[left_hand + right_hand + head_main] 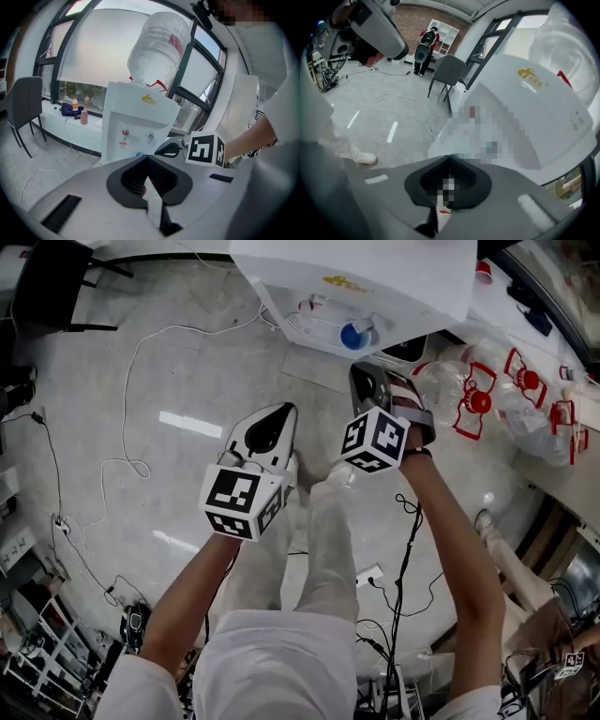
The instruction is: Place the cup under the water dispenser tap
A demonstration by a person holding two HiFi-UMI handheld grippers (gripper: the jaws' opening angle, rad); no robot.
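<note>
A white water dispenser [375, 277] stands ahead on the grey floor, with a big bottle upside down on top [157, 44]. A small blue cup [354, 335] sits on its drip tray below the taps [149, 137]; the cup shows as a blue rim [139, 153] in the left gripper view. My left gripper [284, 411] hangs in the air short of the dispenser, jaws shut and empty. To its right and nearer the dispenser, my right gripper [361, 371] is also shut with nothing in it. The right gripper view shows the dispenser front [525, 117], partly covered by mosaic.
Several empty water bottles with red handles [469, 395] lie right of the dispenser. White and black cables [131, 409] and a power strip [368, 576] lie on the floor. A dark chair [23, 108] stands left by the window sill. A person [426, 44] stands far off.
</note>
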